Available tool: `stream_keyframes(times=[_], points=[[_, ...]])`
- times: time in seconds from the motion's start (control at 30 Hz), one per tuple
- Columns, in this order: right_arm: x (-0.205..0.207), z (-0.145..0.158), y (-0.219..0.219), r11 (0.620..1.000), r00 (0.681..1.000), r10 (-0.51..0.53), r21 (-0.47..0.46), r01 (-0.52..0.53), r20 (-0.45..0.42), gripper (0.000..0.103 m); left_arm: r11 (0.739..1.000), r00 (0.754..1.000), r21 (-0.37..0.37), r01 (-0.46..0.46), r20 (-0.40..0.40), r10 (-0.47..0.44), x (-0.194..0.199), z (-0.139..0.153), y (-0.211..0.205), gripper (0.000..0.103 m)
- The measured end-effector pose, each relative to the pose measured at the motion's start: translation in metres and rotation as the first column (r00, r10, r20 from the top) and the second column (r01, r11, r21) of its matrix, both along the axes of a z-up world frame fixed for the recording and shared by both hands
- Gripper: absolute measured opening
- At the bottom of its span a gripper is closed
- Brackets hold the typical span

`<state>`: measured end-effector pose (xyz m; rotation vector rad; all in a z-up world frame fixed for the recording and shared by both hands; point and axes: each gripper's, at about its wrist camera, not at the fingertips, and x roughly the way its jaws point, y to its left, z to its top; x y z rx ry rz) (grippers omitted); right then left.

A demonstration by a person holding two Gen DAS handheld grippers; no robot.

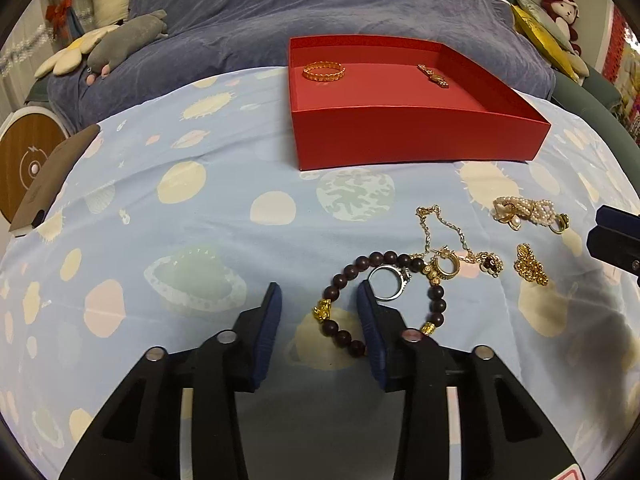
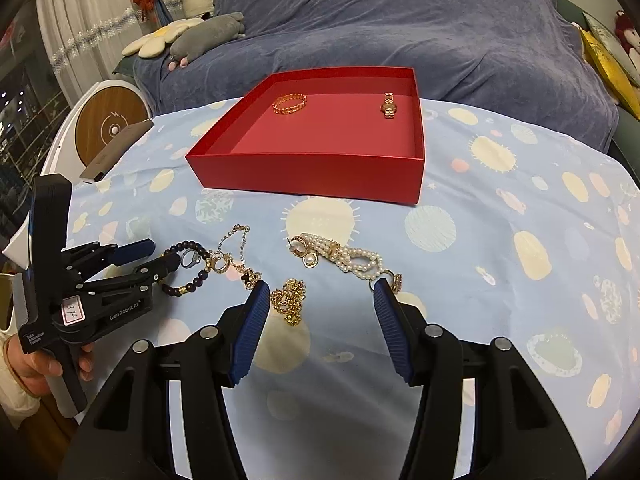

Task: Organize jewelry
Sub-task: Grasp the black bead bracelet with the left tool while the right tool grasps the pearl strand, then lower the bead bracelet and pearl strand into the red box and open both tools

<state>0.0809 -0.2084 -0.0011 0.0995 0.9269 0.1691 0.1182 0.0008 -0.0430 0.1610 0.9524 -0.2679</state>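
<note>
1. Pale-blue planet-print cloth [image 1: 224, 216] covered the table; a grey-blue blanketed sofa [image 1: 320, 8] with plush toys [image 1: 128, 40] lay at 12 o'clock.
2. Red box [image 1: 400, 136] held a gold bangle [image 1: 323, 71].
3. Left gripper [image 1: 319, 312], jaws apart, straddled the beaded bracelet [image 1: 344, 280].
4. Right gripper [image 2: 318, 312], jaws apart, hovered by a gold chain [image 2: 289, 300] and pearl bracelet [image 2: 352, 258].

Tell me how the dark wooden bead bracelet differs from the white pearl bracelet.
The dark wooden bead bracelet is one open loop of large brown beads with gold charms; the white pearl bracelet is bunched strands of small pale beads. The wooden one lies between the left gripper's open fingers; the pearl one lies ahead of the right gripper. Both rest on the cloth outside the red box.
</note>
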Motion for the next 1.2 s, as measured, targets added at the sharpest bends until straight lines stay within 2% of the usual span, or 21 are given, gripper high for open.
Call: stream_keyframes(times=[0.07, 0.23, 0.37, 0.63, 0.83, 0.93, 1.07, 1.2], points=[[0.005, -0.003, -0.001, 1.000, 1.000, -0.003, 0.008, 0.003, -0.010, 0.052, 1.000, 1.000, -0.006, 0.017, -0.005, -0.017, -0.001, 0.001, -0.003, 0.006], [0.018, -0.010, -0.004, 1.000, 1.000, 0.000, 0.001, 0.000, -0.029, 0.052, 0.997, 0.998, -0.070, 0.043, -0.043, -0.046, -0.002, 0.006, -0.002, 0.005], [0.027, -0.016, -0.005, 1.000, 0.999, 0.015, -0.008, -0.015, -0.034, 0.052, 0.990, 0.998, -0.130, 0.052, -0.035, -0.057, -0.006, 0.020, 0.000, 0.005], [0.047, -0.031, 0.003, 0.997, 0.997, 0.065, -0.049, -0.067, -0.037, 0.050, 0.956, 0.996, -0.283, 0.075, -0.028, -0.086, -0.012, 0.051, 0.010, 0.005], [0.059, -0.038, 0.007, 0.992, 0.994, 0.099, -0.075, -0.102, -0.046, 0.046, 0.940, 0.996, -0.332, 0.074, -0.031, -0.089, -0.008, 0.059, 0.013, 0.005], [0.062, -0.040, 0.007, 0.992, 0.992, 0.109, -0.060, -0.113, -0.058, 0.039, 0.939, 0.996, -0.336, 0.075, -0.029, -0.090, -0.007, 0.061, 0.012, 0.005], [0.060, -0.040, 0.008, 0.991, 0.989, 0.123, -0.048, -0.127, -0.076, 0.020, 0.941, 0.996, -0.331, 0.067, -0.034, -0.083, -0.005, 0.061, 0.013, 0.005], [0.052, -0.033, 0.010, 0.990, 0.989, 0.128, -0.043, -0.131, -0.069, 0.016, 0.944, 0.997, -0.326, 0.060, -0.029, -0.074, -0.005, 0.062, 0.015, 0.005]])
